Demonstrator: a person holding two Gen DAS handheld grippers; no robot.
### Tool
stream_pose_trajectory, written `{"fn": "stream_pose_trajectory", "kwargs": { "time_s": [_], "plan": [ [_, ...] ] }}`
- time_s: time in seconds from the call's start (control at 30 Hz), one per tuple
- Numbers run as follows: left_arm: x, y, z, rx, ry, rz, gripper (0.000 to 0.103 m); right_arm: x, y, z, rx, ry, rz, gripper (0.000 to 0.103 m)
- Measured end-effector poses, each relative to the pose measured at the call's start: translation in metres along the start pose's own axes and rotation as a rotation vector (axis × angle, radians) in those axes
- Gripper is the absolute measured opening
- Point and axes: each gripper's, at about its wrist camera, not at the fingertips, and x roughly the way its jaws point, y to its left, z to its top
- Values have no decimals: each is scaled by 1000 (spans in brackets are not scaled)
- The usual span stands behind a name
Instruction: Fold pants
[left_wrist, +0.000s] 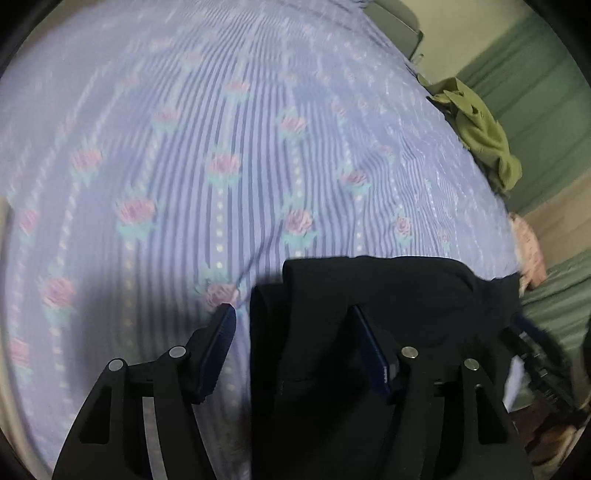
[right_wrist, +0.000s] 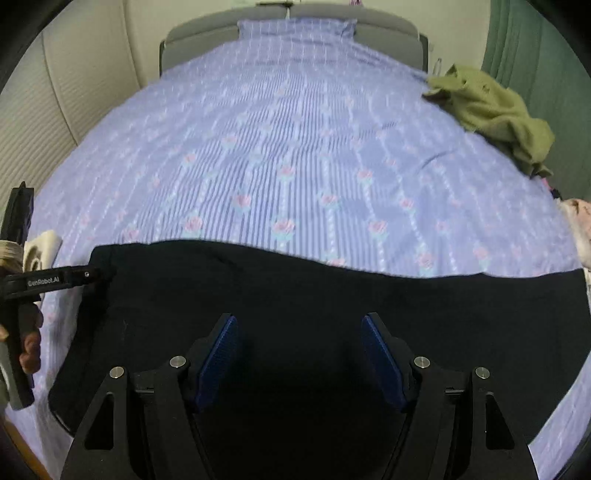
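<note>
A: What covers the bed?
B: A lilac striped bedsheet with pink roses (right_wrist: 280, 122); black fabric pants (right_wrist: 295, 295) lie flat across its near edge.
A: The grippers?
B: The right gripper (right_wrist: 301, 354) and the left gripper (left_wrist: 291, 350) both spread wide above the pants, gripping nothing.

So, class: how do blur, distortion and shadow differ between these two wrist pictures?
Left wrist view: bedsheet flowers smeared by motion blur, a shadow beside the pants. Right wrist view: sharper; fisheye bulges the bed; the pants show almost no detail.
</note>
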Motion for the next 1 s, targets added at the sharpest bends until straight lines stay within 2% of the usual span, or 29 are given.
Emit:
{"fn": "stream_pose_trajectory", "kwargs": {
  "time_s": [0.07, 0.2, 0.3, 0.33, 0.37, 0.47, 0.53, 0.57, 0.63, 0.8, 0.87, 0.93, 0.97, 1.0],
  "plan": [
    [6, 5, -3, -43, 12, -53, 69, 7, 4, -1, -16, 16, 6, 71],
    [16, 9, 2, -96, 26, -102, 68, 15, 6, -1, -15, 36, 10, 71],
    [15, 13, 1, -156, 27, -141, 51, 20, 8, 1, -1, 48, 29, 71],
    [10, 14, -1, -182, 21, -162, 35, 19, 7, 1, 8, 50, 36, 71],
    [5, 15, -2, -194, 16, -169, 27, 18, 8, 2, 17, 50, 48, 71],
    [-29, 12, -6, -196, -55, -169, 21, 14, 13, 6, 12, 37, 77, 71],
    [-48, 10, -14, -162, -116, -122, 22, 9, 17, 8, 0, 15, 91, 71],
    [-47, 13, -17, -182, -122, -99, 22, 6, 19, 10, -7, 3, 97, 71],
    [-36, 24, -21, -235, -107, -65, 22, 2, 23, 11, -28, -14, 84, 71],
    [-22, 17, -12, -201, -81, 28, 25, -5, 21, 10, -53, -31, 52, 71],
    [-25, 9, -11, -154, -66, 135, 47, -13, 15, 8, -42, -45, 17, 71],
    [-36, -15, -10, -58, -76, 297, 54, -22, 8, 8, -31, -49, 10, 71],
    [-46, -27, -11, -18, -93, 355, 58, -30, 2, 7, -19, -53, 21, 71],
    [-58, -39, -12, 16, -114, 372, 61, -35, -3, 7, -10, -58, 28, 71]
  ]
}}
